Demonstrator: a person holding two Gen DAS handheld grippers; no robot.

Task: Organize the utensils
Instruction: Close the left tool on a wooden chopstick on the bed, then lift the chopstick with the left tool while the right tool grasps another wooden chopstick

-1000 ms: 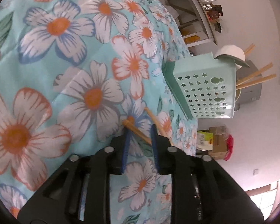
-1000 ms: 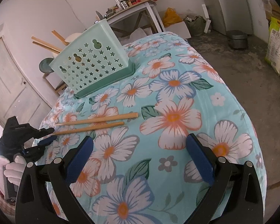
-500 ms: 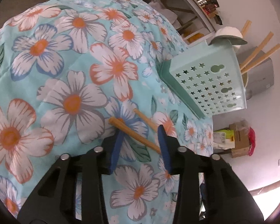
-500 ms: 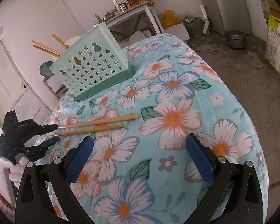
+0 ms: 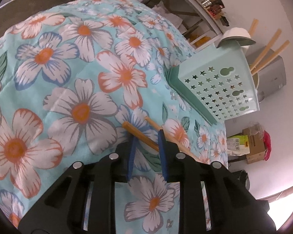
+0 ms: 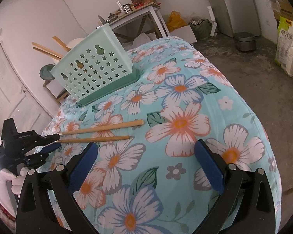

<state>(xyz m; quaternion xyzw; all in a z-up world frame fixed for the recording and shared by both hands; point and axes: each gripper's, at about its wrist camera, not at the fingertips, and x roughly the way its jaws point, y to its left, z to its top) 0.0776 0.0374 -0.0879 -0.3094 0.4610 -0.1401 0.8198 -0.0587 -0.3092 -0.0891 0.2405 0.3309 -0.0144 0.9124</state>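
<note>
Left wrist view: floral cloth [image 5: 84, 62] covers the table; left gripper [image 5: 146, 146] sits low over it.
Left fingers: blue pads [image 5: 131, 156] set narrow, with a wooden chopstick [image 5: 138, 134] crossing between them; whether both pads press it I cannot tell.
Second chopstick: [image 5: 154, 124] lies just beyond the first, roughly parallel, on the cloth.
Basket: mint-green utensil basket [image 5: 220, 89] with star cut-outs stands near the far right edge of the table, more chopsticks [image 5: 267, 52] sticking out of its top.

Right wrist view: right gripper [image 6: 146, 161] hangs over the near part of the table.
Right fingers: spread wide, nothing between them, only cloth [image 6: 185, 120] below.
Chopsticks: the pair [image 6: 101, 133] lies side by side toward the left edge; the left gripper [image 6: 50, 142] meets their thin ends there.
Basket: [image 6: 91, 68] at the far left corner, well apart from the pair.
</note>
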